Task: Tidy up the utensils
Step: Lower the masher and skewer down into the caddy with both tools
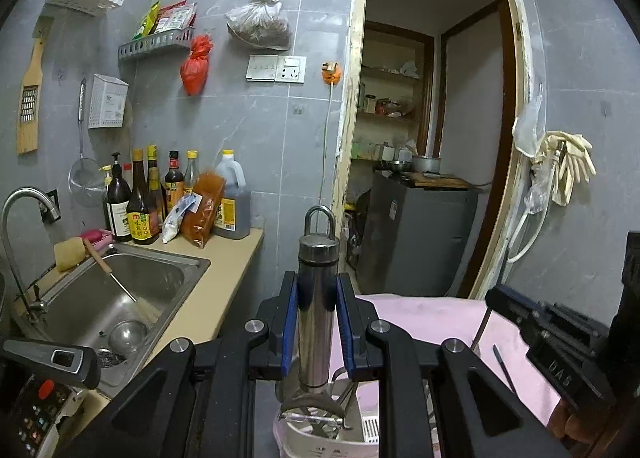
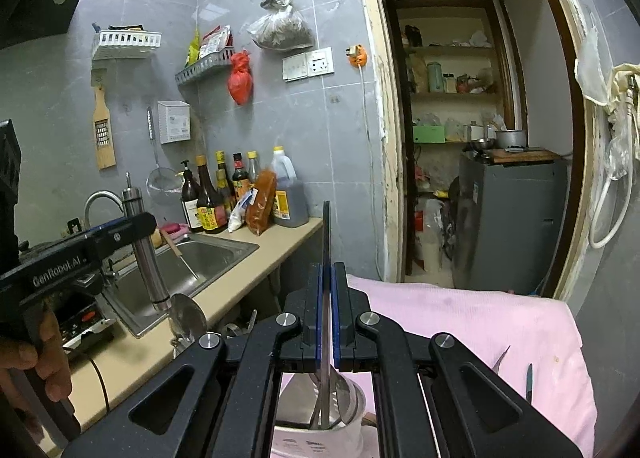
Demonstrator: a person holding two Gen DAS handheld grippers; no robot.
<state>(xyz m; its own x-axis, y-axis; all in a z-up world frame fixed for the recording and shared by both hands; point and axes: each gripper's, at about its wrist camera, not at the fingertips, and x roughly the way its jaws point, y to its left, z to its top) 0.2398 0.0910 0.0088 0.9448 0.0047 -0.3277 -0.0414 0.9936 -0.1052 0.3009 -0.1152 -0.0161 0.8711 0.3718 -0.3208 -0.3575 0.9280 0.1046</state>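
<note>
Utensils, two in hand: my left gripper [image 1: 317,332] clamps the upright steel handle with a hanging loop [image 1: 316,298], whose round blade end shows in the right view; my right gripper [image 2: 327,322] is pinched tight on a thin flat steel utensil [image 2: 326,258] standing upright. Both hang over a white plastic utensil holder [image 2: 320,442] on pink cloth [image 2: 480,322]. Beige desk [image 2: 224,298] and steel sink [image 1: 120,298] lie to the left.

Left gripper [image 1: 317,314]: clamped on steel handle [image 1: 317,298], upright, loop at twelve o'clock.
Utensil holder [image 1: 320,440]: white, directly below.
Right gripper [image 1: 552,334]: at three o'clock.
Sink [image 1: 120,298]: nine o'clock.
</note>
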